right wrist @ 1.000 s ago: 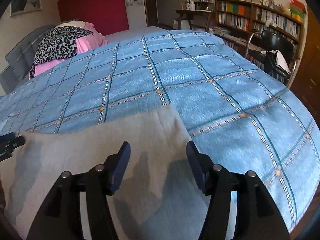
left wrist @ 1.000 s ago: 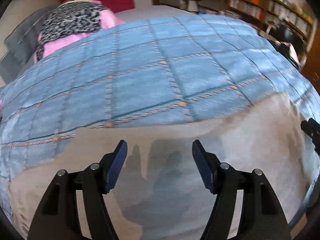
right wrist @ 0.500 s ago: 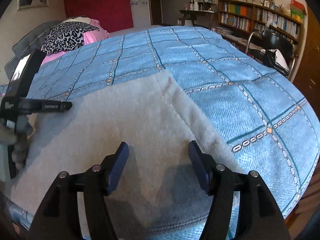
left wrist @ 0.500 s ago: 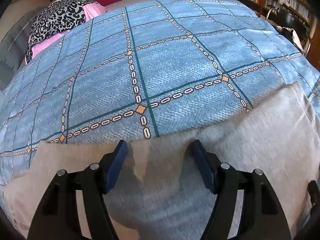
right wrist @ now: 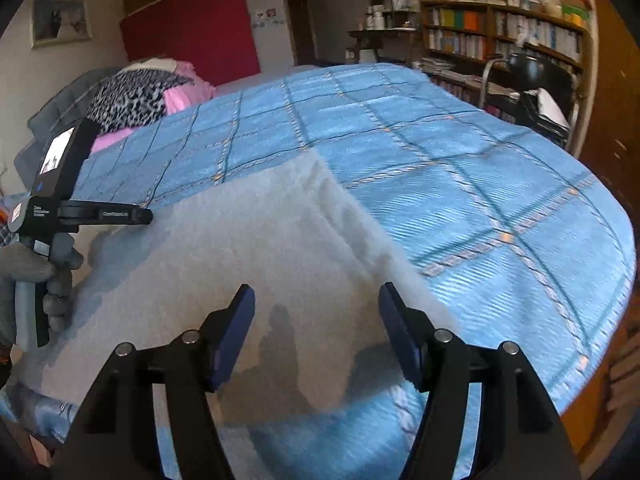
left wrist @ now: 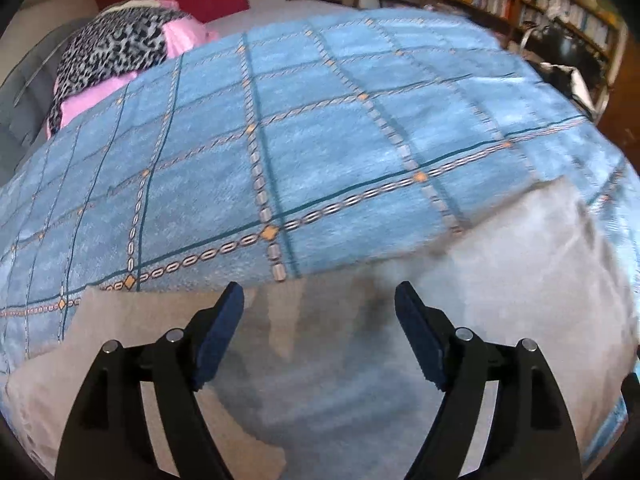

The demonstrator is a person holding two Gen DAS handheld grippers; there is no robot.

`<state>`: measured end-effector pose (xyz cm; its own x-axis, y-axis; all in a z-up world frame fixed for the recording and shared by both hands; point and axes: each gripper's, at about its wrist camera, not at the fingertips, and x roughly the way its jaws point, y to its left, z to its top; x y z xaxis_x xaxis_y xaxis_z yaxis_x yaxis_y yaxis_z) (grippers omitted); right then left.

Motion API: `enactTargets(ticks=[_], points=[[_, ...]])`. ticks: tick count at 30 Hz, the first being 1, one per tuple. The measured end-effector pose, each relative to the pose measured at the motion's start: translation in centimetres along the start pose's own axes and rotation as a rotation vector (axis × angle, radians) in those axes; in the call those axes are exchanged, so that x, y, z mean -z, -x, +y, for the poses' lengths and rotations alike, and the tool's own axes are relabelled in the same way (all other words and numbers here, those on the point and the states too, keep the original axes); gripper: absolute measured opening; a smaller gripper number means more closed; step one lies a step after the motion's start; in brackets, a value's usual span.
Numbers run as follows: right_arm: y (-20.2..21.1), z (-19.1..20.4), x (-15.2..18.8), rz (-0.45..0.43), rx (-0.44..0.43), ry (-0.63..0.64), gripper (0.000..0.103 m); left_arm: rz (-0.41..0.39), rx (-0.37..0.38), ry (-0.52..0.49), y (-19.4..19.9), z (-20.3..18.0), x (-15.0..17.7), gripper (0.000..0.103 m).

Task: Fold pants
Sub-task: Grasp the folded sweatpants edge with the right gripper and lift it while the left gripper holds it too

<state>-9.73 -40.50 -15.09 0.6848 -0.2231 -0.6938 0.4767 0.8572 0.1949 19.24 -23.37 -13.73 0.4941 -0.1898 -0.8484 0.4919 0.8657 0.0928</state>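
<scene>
Bed (right wrist: 460,168) with blue checked bedspread (left wrist: 320,152) fills both views; grey pants (right wrist: 248,248) lie flat across its near edge, bookshelves (right wrist: 500,36) at right, leopard-print and pink pillows (right wrist: 140,96) far left. Left tool (left wrist: 319,332) hovers over the pants, jaws spread, nothing between them; it also shows in the right wrist view, held in a grey-gloved hand (right wrist: 24,276) at the pants' left side. Right tool (right wrist: 316,330) likewise spread and empty, above the pants near their right edge.

Grey pants (right wrist: 240,248), blue checked bedspread (right wrist: 460,168)
</scene>
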Motion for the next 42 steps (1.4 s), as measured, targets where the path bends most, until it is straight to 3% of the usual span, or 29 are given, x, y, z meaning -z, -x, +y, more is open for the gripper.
enactTargets(ticks=[2, 5, 11, 14, 15, 17, 21, 22, 24, 28, 34, 39, 42], points=[[0.9, -1.3, 0.4, -0.013, 0.036, -0.04, 0.075, -0.01, 0.023, -0.021, 0.7, -0.9, 0.1, 0.079], [1.8, -3.8, 1.1, -0.019, 0.058, -0.13, 0.081, 0.001, 0.061, -0.044, 1.0, -2.3, 0.3, 0.079], [-0.9, -7.0, 1.7, 0.062, -0.106, -0.324, 0.082, 0.072, 0.067, -0.039, -1.0, -3.6, 1.2, 0.079], [-2.3, -7.5, 1.6, 0.063, -0.179, -0.374, 0.081, 0.063, 0.063, -0.039, -0.7, -3.5, 1.6, 0.079], [-2.8, -7.5, 1.3, 0.063, -0.204, -0.378, 0.08, 0.052, 0.063, -0.047, -0.4, -3.7, 1.6, 0.079], [-3.6, -7.2, 1.0, 0.069, -0.237, -0.383, 0.065, 0.041, 0.068, -0.058, 0.1, -4.1, 1.6, 0.079], [-4.9, -6.5, 0.6, 0.067, -0.243, -0.405, 0.055, 0.026, 0.11, -0.073, 1.5, -5.0, 1.4, 0.079], [-4.9, -6.4, 0.5, 0.068, -0.248, -0.409, 0.041, 0.024, 0.123, -0.08, 1.9, -5.3, 1.3, 0.079], [-4.8, -6.1, 0.3, 0.074, -0.28, -0.414, 0.032, 0.021, 0.16, -0.092, 2.7, -6.0, 1.1, 0.079], [-3.0, -4.3, -0.8, 0.025, -0.25, -0.321, 0.029, 0.025, 0.236, -0.087, 4.0, -6.9, 0.6, 0.087], [0.3, 1.7, -1.7, -0.101, -0.13, -0.015, 0.029, 0.061, 0.364, -0.058, 5.8, -7.9, -0.9, 0.089], [1.3, 5.9, -0.5, -0.117, -0.143, 0.162, 0.029, 0.09, 0.457, -0.008, 7.1, -7.9, -1.7, 0.094], [1.4, 7.3, 0.1, -0.117, -0.154, 0.207, 0.029, 0.103, 0.486, -0.03, 7.5, -8.5, -1.8, 0.094]])
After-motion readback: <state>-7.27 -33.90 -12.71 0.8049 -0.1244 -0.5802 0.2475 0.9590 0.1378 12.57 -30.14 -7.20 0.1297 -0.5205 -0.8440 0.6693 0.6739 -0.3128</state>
